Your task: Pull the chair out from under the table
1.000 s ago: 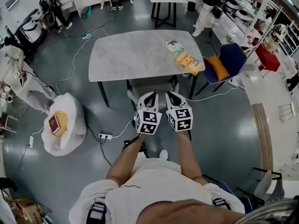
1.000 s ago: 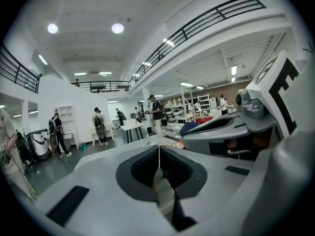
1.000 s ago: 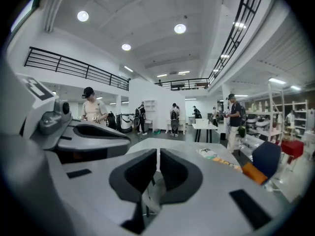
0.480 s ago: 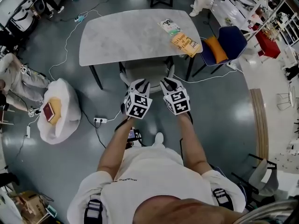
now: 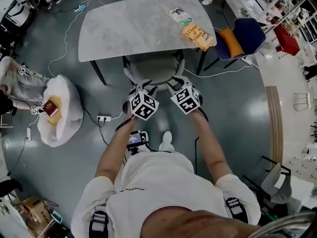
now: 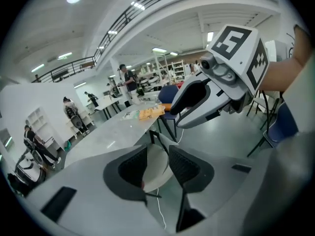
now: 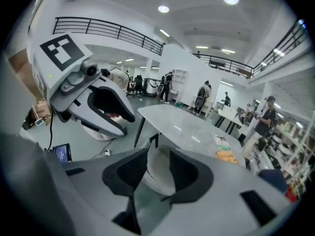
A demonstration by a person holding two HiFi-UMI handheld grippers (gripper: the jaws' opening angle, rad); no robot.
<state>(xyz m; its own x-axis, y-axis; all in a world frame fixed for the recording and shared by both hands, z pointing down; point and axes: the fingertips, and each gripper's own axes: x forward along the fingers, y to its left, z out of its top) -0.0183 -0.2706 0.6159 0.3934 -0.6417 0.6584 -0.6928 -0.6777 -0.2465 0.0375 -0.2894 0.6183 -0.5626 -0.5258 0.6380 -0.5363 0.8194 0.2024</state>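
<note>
Both grippers at the chair back, jaws parted around its top edge.
The grey chair (image 5: 153,64) is tucked under the near edge of the table (image 5: 130,29), only its seat and curved back showing in front of that edge. The left gripper (image 5: 140,87) and right gripper (image 5: 175,84) hang side by side just off the table's near edge, angled down at the back. Each gripper's jaws have just been opening and stand apart, the pale rim of the back between them, with no grip on it. Books (image 5: 197,35) lie on the table's far right corner.
</note>
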